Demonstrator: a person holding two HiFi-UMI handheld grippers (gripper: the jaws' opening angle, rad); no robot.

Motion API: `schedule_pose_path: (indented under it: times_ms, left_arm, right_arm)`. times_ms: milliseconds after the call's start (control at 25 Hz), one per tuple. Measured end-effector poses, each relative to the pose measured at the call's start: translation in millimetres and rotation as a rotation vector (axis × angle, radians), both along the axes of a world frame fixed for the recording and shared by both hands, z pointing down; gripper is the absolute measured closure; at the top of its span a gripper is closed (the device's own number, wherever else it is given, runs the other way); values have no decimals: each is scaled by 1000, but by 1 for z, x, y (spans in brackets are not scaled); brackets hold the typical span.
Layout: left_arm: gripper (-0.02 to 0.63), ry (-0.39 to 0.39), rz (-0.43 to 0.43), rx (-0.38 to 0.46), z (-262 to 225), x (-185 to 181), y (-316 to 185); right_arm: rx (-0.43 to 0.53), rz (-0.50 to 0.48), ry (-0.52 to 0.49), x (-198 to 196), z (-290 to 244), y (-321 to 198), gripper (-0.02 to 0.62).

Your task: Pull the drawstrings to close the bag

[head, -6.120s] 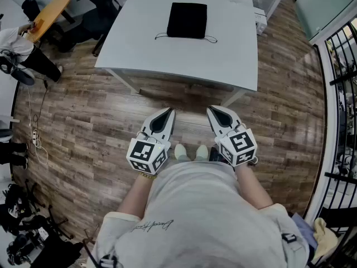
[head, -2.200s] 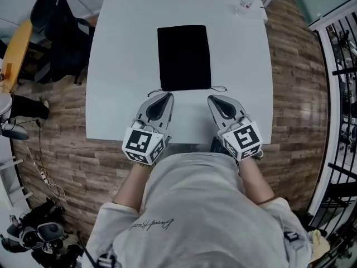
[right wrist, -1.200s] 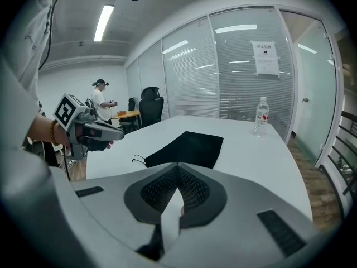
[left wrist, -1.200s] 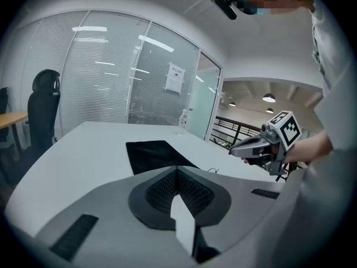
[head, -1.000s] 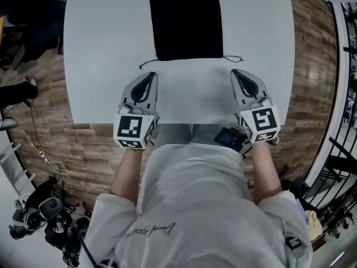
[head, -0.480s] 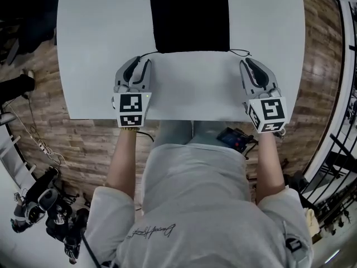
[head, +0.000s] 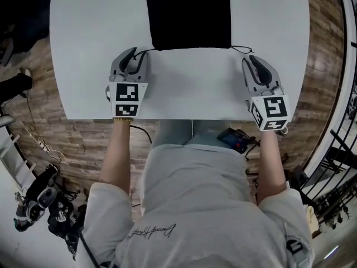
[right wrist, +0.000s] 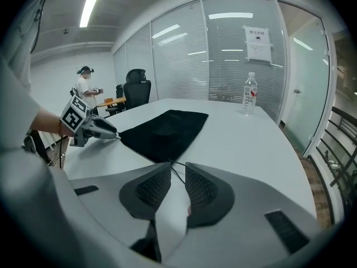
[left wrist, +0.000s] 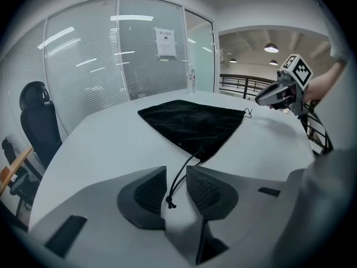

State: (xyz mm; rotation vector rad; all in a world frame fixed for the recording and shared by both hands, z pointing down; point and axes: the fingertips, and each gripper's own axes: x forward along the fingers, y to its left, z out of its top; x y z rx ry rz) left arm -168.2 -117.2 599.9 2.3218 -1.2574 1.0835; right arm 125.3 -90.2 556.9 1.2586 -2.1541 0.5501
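Note:
A flat black drawstring bag [head: 189,15] lies on the white table [head: 189,88], its mouth edge toward me. My left gripper [head: 133,53] sits at the bag's near left corner. In the left gripper view my left gripper [left wrist: 175,172] is open, and the left drawstring [left wrist: 179,178] with its knotted end lies loose between the pads. My right gripper [head: 252,59] is at the near right corner. Its jaws [right wrist: 177,166] stand apart around the right drawstring [right wrist: 176,175] without pressing it. Both pairs of jaws have just been opening.
A water bottle [right wrist: 250,94] stands at the table's far side by the glass wall. An office chair [left wrist: 38,121] is beyond the table's left edge. A person [right wrist: 86,88] stands in the background. A metal railing [head: 346,149] runs along the right.
Both grippers have come down and forward to the bag's near corners. Their jaws, shut a second ago, now stand apart around the drawstrings.

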Motion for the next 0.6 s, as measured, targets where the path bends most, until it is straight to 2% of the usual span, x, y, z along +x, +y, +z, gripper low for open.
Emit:
schedule_pose_path:
  times_ms: [120, 320, 480, 600]
  left_arm:
    - [493, 11, 1, -7, 3, 3, -2]
    - [543, 50, -32, -4, 4, 5, -9]
    - [586, 54, -34, 12, 1, 7, -12]
    - [594, 57, -35, 21, -1, 7, -13]
  right_arm:
    - [-3, 7, 4, 4, 2, -1, 502]
    - [-6, 10, 25, 7, 7, -3, 505]
    - [-3, 6, 88, 14, 13, -6, 503]
    - [-5, -5, 146, 19, 21, -10, 488]
